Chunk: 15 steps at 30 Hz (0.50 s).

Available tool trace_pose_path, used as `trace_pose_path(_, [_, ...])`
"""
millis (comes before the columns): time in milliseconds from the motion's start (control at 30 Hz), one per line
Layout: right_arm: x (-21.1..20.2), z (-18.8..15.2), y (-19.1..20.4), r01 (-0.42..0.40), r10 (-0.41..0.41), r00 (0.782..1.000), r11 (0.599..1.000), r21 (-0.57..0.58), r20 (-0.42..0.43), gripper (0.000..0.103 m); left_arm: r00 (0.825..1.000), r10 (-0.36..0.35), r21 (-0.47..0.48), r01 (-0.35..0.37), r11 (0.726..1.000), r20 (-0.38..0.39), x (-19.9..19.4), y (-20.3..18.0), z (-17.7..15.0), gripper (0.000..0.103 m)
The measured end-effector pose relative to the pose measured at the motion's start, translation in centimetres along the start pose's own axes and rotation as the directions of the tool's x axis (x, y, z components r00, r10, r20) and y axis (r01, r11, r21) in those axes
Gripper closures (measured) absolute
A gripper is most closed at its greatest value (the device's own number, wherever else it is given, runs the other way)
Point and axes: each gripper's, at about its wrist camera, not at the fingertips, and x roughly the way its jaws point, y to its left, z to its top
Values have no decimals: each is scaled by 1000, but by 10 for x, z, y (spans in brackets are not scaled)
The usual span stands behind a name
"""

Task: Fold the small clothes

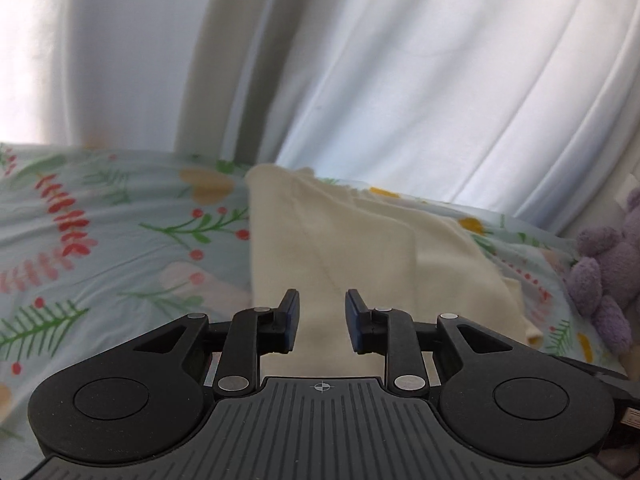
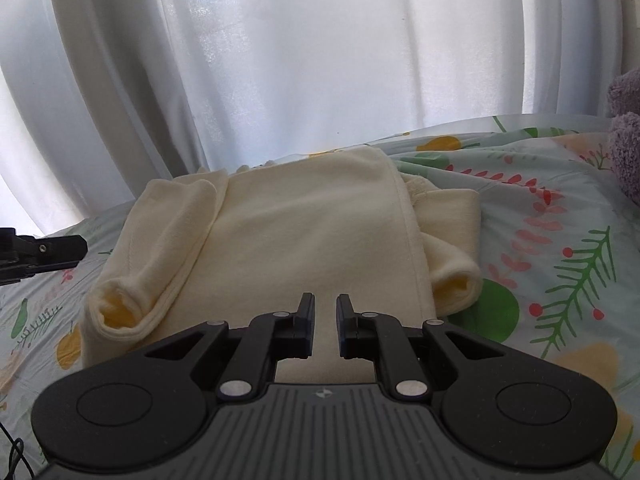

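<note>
Just beyond the right claw (image 2: pixel 324 326), its jaws standing narrowly apart and holding nothing, lay the cream garment (image 2: pixel 288 240), spread on the floral bedsheet (image 2: pixel 560 280). The left claw (image 1: pixel 322 320) hung over the same garment (image 1: pixel 340 248) from its other side, its jaws parted somewhat wider and likewise empty; whether either claw touched the cloth could not be told.

In the right wrist view the body of the garment ran away from the claw as a flat panel, with a sleeve (image 2: pixel 156 256) lying along its left edge and a second sleeve (image 2: pixel 452 248) bunched at its right, both cuffs open toward the camera. The tip of the left claw showed at the far left edge of that view, near the garment.

By my judgement the sleeves had been brought in and the lengthwise fold was the step in hand. The next move would call for each claw to close on a near corner of the hem and carry it up and over toward the collar end, keeping the sleeves tucked.

Farther off sat a purple plush toy (image 1: pixel 608 264) at the bed's edge, and behind everything hung pale curtains (image 2: pixel 320 60).
</note>
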Motion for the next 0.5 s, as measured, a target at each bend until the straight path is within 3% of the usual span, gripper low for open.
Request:
trace_pose_path(67, [3, 3, 8, -23, 23, 1000, 1000, -21, -3, 92, 996, -32, -25, 31, 999, -78, 20, 7, -8, 76])
trace_pose_path(167, [11, 6, 19, -58, 57, 998, 997, -54, -24, 92, 999, -15, 56, 17, 998, -39, 21, -4, -18, 72])
trace_pose_path(233, [21, 12, 22, -114, 112, 992, 992, -44, -60, 92, 999, -37, 60, 39, 997, -40, 17, -4, -18, 57])
trace_pose_path(267, [26, 17, 21, -159, 158, 984, 987, -12, -78, 90, 998, -51, 34, 52, 998, -43, 15, 1, -17, 57])
trace_pose_path(333, [37, 28, 12, -274, 285, 954, 954, 121, -91, 72, 997, -59, -38, 57, 998, -48, 8, 14, -15, 59])
trace_pose_path(400, [53, 36, 0, -384, 421, 904, 876, 290, -76, 64, 998, -59, -105, 55, 993, -36, -1, 28, -12, 59])
trace_pose_path(500, [75, 44, 1, -397, 451, 887, 853, 337, -97, 64, 999, -14, -140, 9, 990, -31, -6, 45, -10, 59])
